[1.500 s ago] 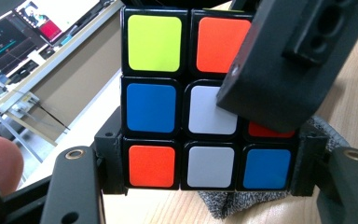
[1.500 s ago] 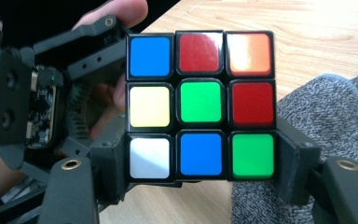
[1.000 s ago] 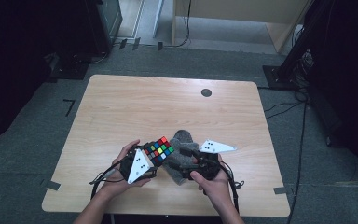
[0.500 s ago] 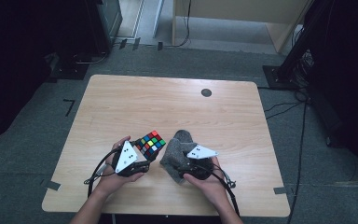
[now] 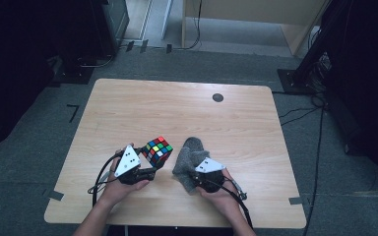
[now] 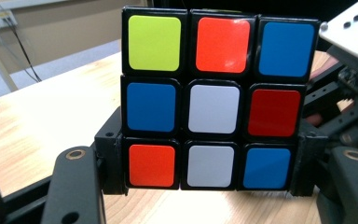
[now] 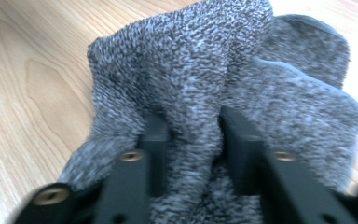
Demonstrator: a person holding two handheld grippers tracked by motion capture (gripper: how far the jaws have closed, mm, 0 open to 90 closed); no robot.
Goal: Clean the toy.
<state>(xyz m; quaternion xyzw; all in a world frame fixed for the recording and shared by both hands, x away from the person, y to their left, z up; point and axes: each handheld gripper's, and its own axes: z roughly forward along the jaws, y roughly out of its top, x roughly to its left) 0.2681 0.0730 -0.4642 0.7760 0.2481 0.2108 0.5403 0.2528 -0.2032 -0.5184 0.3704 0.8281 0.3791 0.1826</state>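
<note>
Wooden table [image 5: 128,108] | left gripper [image 5: 146,173] clamping puzzle cube [image 5: 157,150] | right gripper [image 7: 191,135] just closing, pinching grey cloth [image 7: 191,70]

Both forearms are coming in over the near edge of the table [image 5: 128,98]. The left gripper [image 5: 150,172] is gripping the cube [image 5: 157,151], its jaws pressing on the two sides. The right gripper [image 5: 197,181] is sitting to the right of the cube; its jaws have just been closing and are pinching a fold of grey cloth [image 5: 189,157].
</note>
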